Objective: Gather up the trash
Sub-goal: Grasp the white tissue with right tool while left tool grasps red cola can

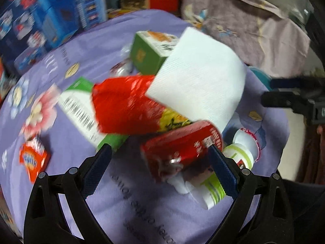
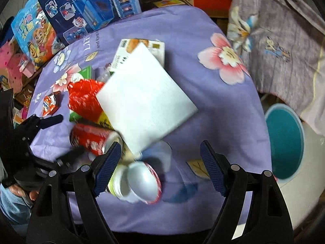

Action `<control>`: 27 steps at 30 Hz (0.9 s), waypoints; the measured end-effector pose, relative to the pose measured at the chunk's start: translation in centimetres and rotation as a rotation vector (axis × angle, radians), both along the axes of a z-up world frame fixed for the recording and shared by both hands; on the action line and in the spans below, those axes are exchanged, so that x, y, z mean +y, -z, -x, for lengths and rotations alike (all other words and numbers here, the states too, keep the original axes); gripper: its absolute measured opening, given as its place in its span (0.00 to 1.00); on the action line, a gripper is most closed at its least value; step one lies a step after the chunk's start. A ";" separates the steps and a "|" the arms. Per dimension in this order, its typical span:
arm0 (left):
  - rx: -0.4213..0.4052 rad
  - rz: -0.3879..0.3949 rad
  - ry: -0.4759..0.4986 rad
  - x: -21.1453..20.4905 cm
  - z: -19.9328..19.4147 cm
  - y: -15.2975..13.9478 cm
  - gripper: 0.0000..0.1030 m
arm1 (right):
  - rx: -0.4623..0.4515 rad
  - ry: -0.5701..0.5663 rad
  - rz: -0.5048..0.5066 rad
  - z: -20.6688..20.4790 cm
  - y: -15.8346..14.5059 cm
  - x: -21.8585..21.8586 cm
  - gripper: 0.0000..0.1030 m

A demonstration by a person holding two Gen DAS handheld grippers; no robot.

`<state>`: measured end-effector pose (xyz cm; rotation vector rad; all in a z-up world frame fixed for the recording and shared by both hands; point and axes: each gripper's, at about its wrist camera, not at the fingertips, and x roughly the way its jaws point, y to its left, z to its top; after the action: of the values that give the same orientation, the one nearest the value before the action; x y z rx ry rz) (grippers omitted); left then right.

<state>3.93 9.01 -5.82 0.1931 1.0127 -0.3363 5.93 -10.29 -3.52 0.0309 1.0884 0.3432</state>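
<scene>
Trash sits piled mid-table on the purple cloth, both grippers, left and right, spread wide and empty above it, so I'd say picking begins, perhaps the red can, then the teal bin.

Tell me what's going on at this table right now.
A person is clearing trash off a purple flowered cloth, a tool in each hand. Both tools are open and hold nothing. The left tool is closing in on a red can lying in the pile, beside a red wrapper and a white napkin. The right tool hovers over small white bottles. A teal bin stands beside the table.
</scene>
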 end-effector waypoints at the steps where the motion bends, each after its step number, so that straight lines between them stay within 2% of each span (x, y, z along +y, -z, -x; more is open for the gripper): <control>1: -0.001 -0.003 0.024 -0.4 -0.3 0.1 0.92 | -0.004 -0.004 -0.001 -0.5 -0.1 0.6 0.74; 4: 0.006 -0.007 0.099 -1.3 -1.1 0.7 0.92 | -0.006 -0.016 -0.001 -1.7 -0.2 2.0 0.74; 7: 0.042 0.020 0.133 -1.5 -1.6 1.7 0.92 | -0.005 -0.031 -0.004 -3.0 0.1 3.3 0.74; 9: 0.071 0.057 0.117 -0.6 -1.8 2.4 0.92 | 0.005 -0.032 0.003 -4.1 0.8 4.0 0.74; 15: 0.133 0.098 0.041 2.2 -2.1 4.4 0.92 | 0.056 -0.020 0.026 -6.2 3.6 5.3 0.74; 20: 0.136 0.124 0.027 2.9 -2.3 4.6 0.92 | 0.095 -0.002 0.016 -7.5 5.9 5.7 0.74; 23: 0.145 0.149 0.024 3.0 -2.6 4.8 0.92 | 0.078 -0.006 -0.026 -7.6 6.2 5.6 0.74; 24: 0.150 0.153 0.026 2.9 -2.7 4.9 0.92 | 0.072 -0.008 -0.034 -7.5 6.2 5.6 0.61; 25: 0.153 0.155 0.025 2.8 -2.8 5.0 0.92 | 0.066 -0.020 -0.048 -7.3 6.1 5.6 0.56; 27: 0.156 0.155 0.022 2.7 -2.9 5.2 0.92 | 0.058 -0.034 -0.050 -6.9 5.8 5.7 0.38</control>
<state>6.79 11.75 -10.98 0.0385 1.1335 -0.4534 12.87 -4.60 -9.30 0.0674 1.1381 0.4022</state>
